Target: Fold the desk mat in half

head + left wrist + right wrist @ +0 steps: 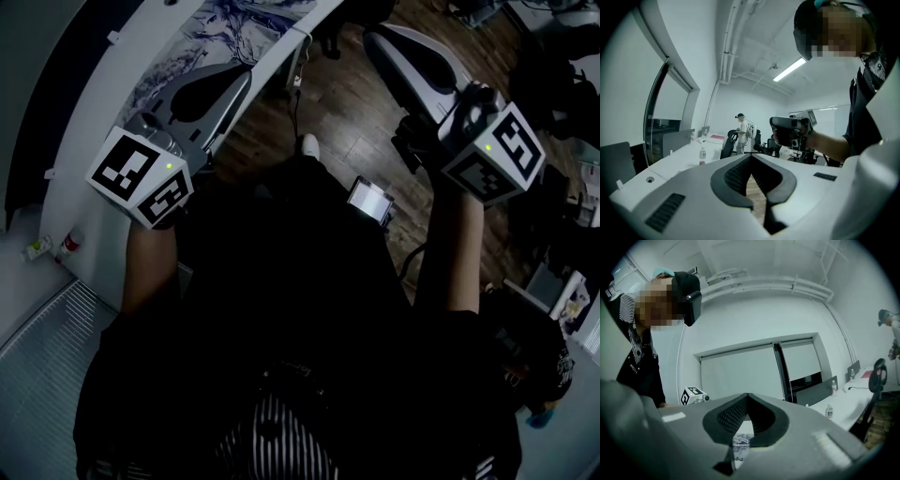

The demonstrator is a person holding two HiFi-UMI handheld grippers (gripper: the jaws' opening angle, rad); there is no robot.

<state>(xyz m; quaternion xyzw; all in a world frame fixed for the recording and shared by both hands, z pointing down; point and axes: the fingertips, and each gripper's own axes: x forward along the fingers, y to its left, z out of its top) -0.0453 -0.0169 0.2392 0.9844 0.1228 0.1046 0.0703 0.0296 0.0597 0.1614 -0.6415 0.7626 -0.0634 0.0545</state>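
1. My left gripper is clenched with nothing in it. Its dark pads meet at the tips, and only a strip of wooden floor shows through the slit below them.
2. My right gripper is clenched and empty as well. Its tips touch, and a patch of blue print shows through the gap beneath them.
3. That print belongs to the desk mat, white with a blue ink-like pattern. It lies on the curved white desk at the top left of the head view.
4. In the head view my left gripper reaches up across the desk's edge and overlaps the near part of the mat. I cannot tell whether it touches the mat.
5. My right gripper is out over the wooden floor, well apart from the left one and off the desk.
6. The two grippers angle toward each other, so each gripper's own view shows the other one across from it.
7. I cannot tell from any view whether the mat is flat or folded, since only part of it shows.
8. Farther back in the left gripper view, a bottle stands on a long white table, and a person stands beside some office chairs.
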